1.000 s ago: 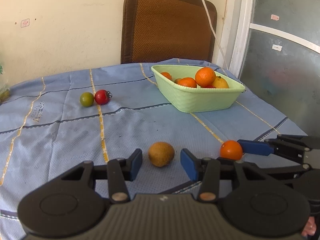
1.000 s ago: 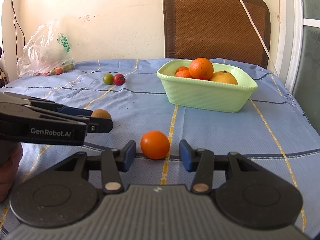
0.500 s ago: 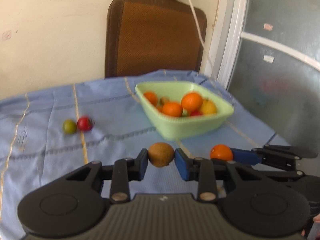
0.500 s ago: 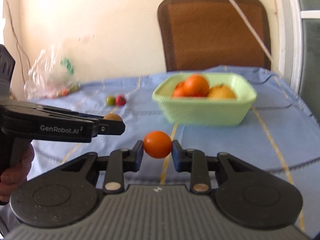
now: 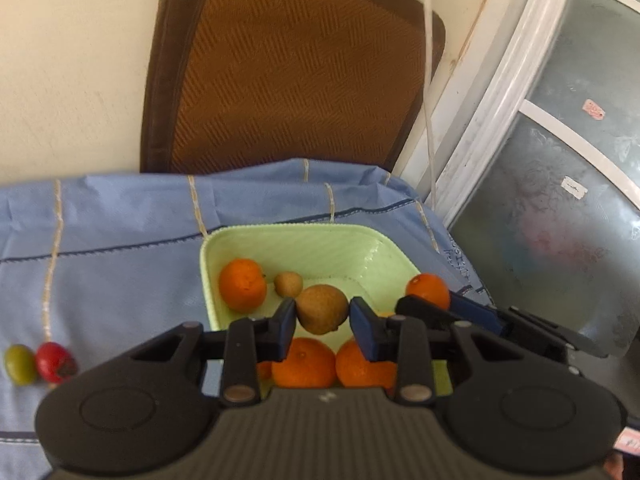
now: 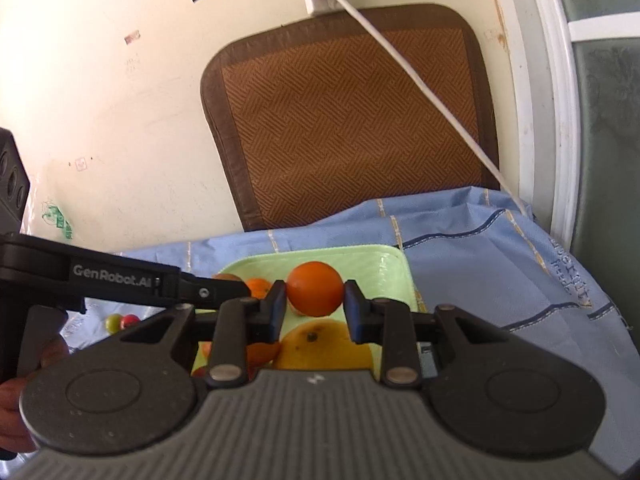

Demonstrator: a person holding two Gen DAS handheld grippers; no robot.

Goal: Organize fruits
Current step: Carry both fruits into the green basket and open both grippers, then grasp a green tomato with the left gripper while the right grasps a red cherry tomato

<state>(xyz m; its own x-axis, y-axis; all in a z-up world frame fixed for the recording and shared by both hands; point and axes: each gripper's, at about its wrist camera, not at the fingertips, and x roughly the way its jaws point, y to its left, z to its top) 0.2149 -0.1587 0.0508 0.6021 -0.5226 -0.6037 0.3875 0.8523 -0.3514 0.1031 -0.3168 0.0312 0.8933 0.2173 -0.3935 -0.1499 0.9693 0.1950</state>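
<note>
Two grippers hang above the green basket point(image 5: 372, 252), each with fruit between its blue pads. On the left, the left gripper point(image 5: 323, 320) pinches a brown kiwi point(image 5: 322, 309), its jaws closed only as far as the fruit allows, held over the middle of the basket. To its right, the right gripper point(image 6: 315, 307) clamps an orange point(image 6: 316, 288) the same way, pads pressed to either side, above the basket's right part; in the left wrist view that orange point(image 5: 428, 290) shows at the basket's right rim.

Inside the basket, from the left wall: a mandarin point(image 5: 242, 285), a small brown fruit point(image 5: 288, 284) just beside it, then two more oranges point(image 5: 304, 362) touching each other near the front wall, partly hidden by the gripper body. The right wrist view shows a large yellow-orange citrus point(image 6: 324, 344) under the held orange.

Out on the blue tablecloth point(image 5: 112, 264), near the table's left edge and well apart from the basket, a green tomato point(image 5: 19, 363) and a red tomato point(image 5: 54, 361) lie touching. Behind the far edge stands a brown chair back point(image 5: 296, 64).
</note>
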